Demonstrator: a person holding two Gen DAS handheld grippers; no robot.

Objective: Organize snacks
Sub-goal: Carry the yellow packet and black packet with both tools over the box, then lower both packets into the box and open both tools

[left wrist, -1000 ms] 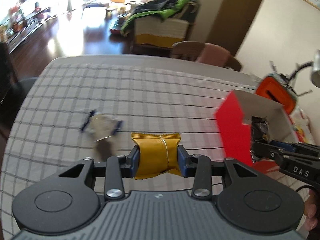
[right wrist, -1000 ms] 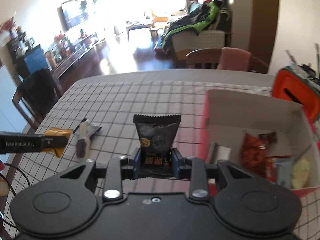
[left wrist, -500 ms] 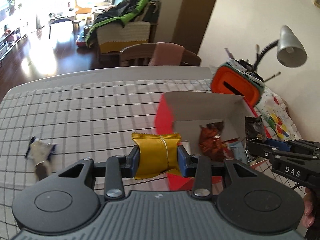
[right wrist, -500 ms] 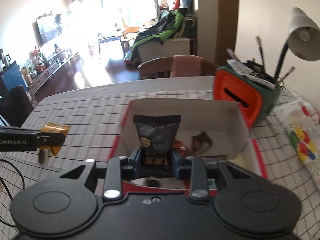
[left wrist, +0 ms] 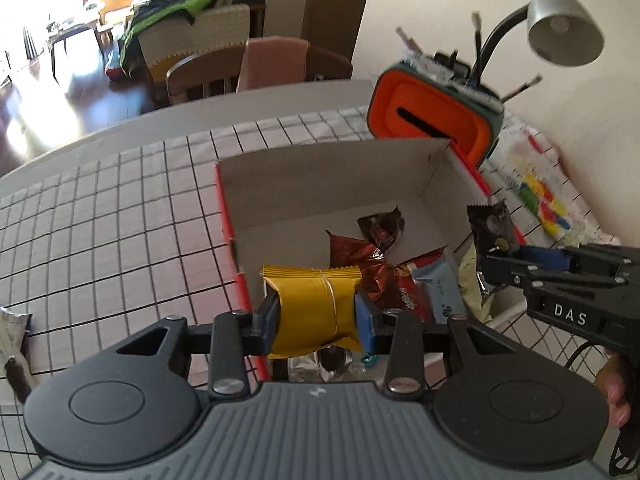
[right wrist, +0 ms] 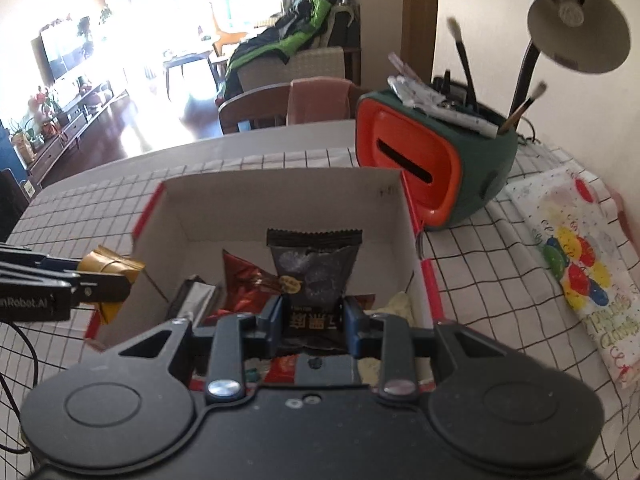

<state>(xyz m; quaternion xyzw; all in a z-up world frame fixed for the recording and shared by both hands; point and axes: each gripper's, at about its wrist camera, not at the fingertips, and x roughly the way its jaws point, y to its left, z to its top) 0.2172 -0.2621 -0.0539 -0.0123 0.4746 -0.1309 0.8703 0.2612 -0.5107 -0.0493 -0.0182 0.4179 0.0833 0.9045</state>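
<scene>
Two handheld grippers hang over an open cardboard box [right wrist: 280,204] on a checked tablecloth [left wrist: 120,216], each carrying a snack to drop in. The left gripper [left wrist: 318,312] pinches a gold packet [left wrist: 316,308] across its middle, pads pressed on both sides, the packet upright above the box's near left corner. The right gripper [right wrist: 314,320] is clamped on the lower part of a black packet [right wrist: 316,264], which stands upright over the middle of the box. Both tools tilt downward, likely so the packets can fall straight in once let go.

The box has white inner walls and red outer sides. It already holds a heap of snacks: a dark red foil bag [left wrist: 356,256], a red wrapper, a pale blue one and a pale yellow one. They cover much of the floor, so the new packets will probably land on top.

One more wrapped snack [left wrist: 14,344] lies on the cloth well left of the box, not yet collected.

Just behind the box's right corner sits an orange-and-green holder [right wrist: 432,168] with brushes, and a desk lamp [right wrist: 576,20] leans over it. A balloon-patterned napkin [right wrist: 576,260] lies to the right. Nothing blocks the box opening, though the two grippers are close together.
</scene>
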